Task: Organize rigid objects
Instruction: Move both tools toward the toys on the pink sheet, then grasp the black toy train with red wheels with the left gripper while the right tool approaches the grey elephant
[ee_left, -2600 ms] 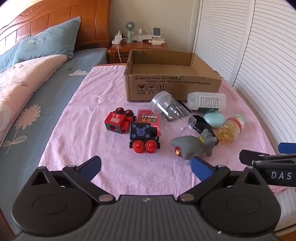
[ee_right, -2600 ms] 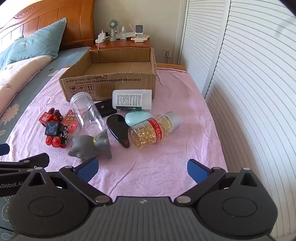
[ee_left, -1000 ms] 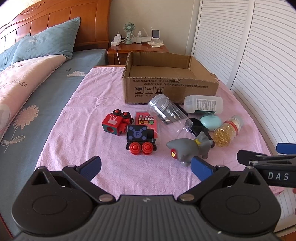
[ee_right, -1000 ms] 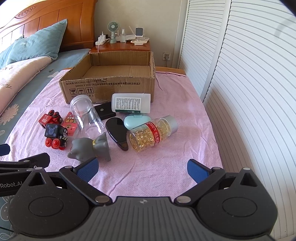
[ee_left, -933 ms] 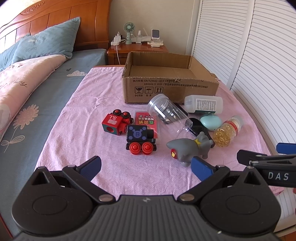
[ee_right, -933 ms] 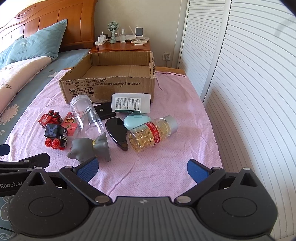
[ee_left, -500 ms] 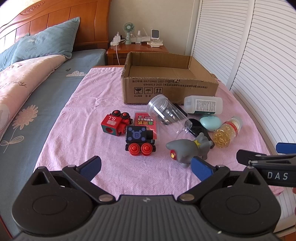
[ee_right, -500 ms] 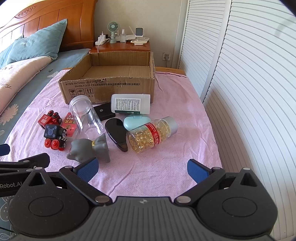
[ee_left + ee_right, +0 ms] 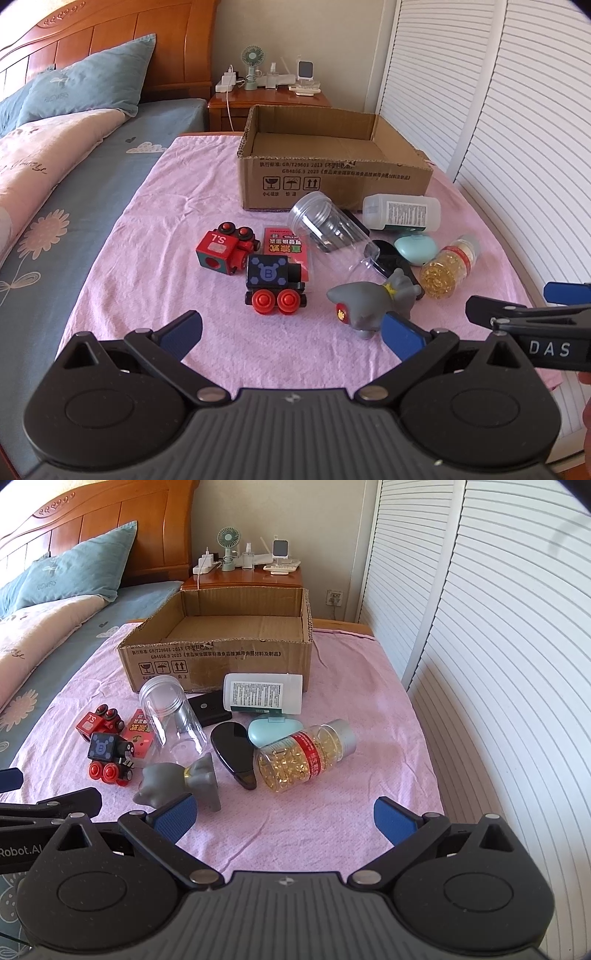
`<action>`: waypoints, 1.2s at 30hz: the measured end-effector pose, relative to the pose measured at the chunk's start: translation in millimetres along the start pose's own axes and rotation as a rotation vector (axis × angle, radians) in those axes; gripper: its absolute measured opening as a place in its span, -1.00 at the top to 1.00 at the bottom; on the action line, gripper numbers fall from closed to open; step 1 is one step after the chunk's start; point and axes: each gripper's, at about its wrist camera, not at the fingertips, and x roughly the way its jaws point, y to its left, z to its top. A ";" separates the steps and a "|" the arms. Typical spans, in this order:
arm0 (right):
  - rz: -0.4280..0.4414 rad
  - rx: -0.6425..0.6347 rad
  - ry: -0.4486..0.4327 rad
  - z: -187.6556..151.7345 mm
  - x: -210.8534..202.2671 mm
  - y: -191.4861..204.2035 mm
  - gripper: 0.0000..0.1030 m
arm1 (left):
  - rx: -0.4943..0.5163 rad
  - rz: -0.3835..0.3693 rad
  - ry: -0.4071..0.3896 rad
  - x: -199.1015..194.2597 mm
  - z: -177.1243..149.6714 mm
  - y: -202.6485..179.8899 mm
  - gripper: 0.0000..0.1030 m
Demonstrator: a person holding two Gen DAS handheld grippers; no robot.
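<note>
An open cardboard box (image 9: 332,181) (image 9: 221,657) stands at the far side of a pink cloth (image 9: 177,229). In front of it lie a red toy train block (image 9: 223,253), a black toy train with red wheels (image 9: 275,284), a red card pack (image 9: 286,245), a clear jar (image 9: 332,229), a white bottle (image 9: 262,698), a teal case (image 9: 275,729), a black oval case (image 9: 232,749), a capsule bottle (image 9: 306,755) and a grey toy animal (image 9: 369,301). My left gripper (image 9: 291,334) is open, near the black train and the grey toy. My right gripper (image 9: 284,818) is open, short of the capsule bottle.
A bed with blue pillows (image 9: 85,88) and a flowered quilt lies to the left. A wooden nightstand (image 9: 243,576) with a small fan and chargers stands behind the box. White louvred doors (image 9: 480,627) run along the right. The cloth's right side (image 9: 388,709) is bare.
Both grippers have drifted slightly; the objects sit a little lower and further left in both views. Nothing was taken hold of, and both stay open.
</note>
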 end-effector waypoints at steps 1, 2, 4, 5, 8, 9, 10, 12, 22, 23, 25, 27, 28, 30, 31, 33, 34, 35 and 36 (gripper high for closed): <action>0.003 0.000 -0.002 0.2 0.7 -0.2 -1.00 | 0.003 -0.004 -0.002 0.8 0.6 0.8 -0.99; 0.006 0.000 -0.004 0.6 1.5 -0.4 -1.00 | 0.004 -0.006 -0.002 1.6 1.2 1.6 -0.99; 0.006 -0.003 -0.005 1.0 3.3 -1.2 -1.00 | 0.006 -0.009 0.002 3.3 2.3 3.9 -0.99; 0.004 -0.005 -0.006 1.2 4.4 -1.8 -1.00 | 0.004 -0.009 0.000 4.2 3.7 6.2 -0.99; 0.005 0.002 -0.012 2.1 7.9 -5.3 -1.00 | -0.005 -0.004 -0.003 9.0 6.4 12.4 -0.99; 0.010 0.008 -0.011 2.5 9.5 -6.7 -1.00 | -0.006 -0.001 -0.002 11.2 7.2 13.8 -0.99; 0.018 0.013 -0.014 2.8 10.8 -8.2 -1.00 | -0.006 0.004 0.000 13.7 8.0 14.8 -0.99; 0.034 0.018 -0.019 3.5 14.0 -10.2 -1.00 | 0.001 0.010 0.000 19.3 9.4 16.1 -0.99; 0.072 0.003 -0.049 8.8 30.0 -13.1 -1.00 | 0.013 0.018 -0.024 53.2 23.4 19.9 -0.99; 0.071 0.007 -0.044 9.8 32.4 -14.2 -1.00 | 0.009 0.022 -0.027 57.8 25.9 20.6 -0.99; 0.070 0.011 -0.043 11.7 36.1 -15.8 -1.00 | 0.005 0.035 -0.029 69.0 30.4 22.3 -0.99; 0.064 0.013 -0.038 13.2 39.9 -17.6 -1.00 | 0.001 0.038 -0.019 80.9 34.1 24.4 -0.99; 0.062 0.016 -0.038 13.9 41.4 -18.5 -1.00 | -0.003 0.043 -0.011 86.4 34.8 24.9 -0.99; 0.061 0.026 -0.034 14.8 43.4 -20.5 -1.00 | -0.009 0.052 0.006 96.1 35.0 26.0 -0.99; 0.062 0.029 -0.032 15.5 44.7 -21.4 -1.00 | -0.014 0.056 0.014 99.5 34.5 27.1 -0.99; 0.063 0.028 -0.030 16.1 46.8 -21.9 -1.00 | -0.020 0.055 0.030 103.7 31.6 29.5 -0.99; 0.064 0.025 -0.027 16.7 47.9 -22.0 -1.00 | -0.022 0.058 0.036 104.7 30.1 30.8 -0.99; 0.063 0.020 -0.026 17.2 48.8 -22.1 -1.00 | -0.022 0.064 0.043 105.7 28.3 33.2 -0.99; 0.064 0.015 -0.027 17.4 49.3 -22.0 -1.00 | -0.022 0.065 0.049 105.6 26.4 34.8 -0.99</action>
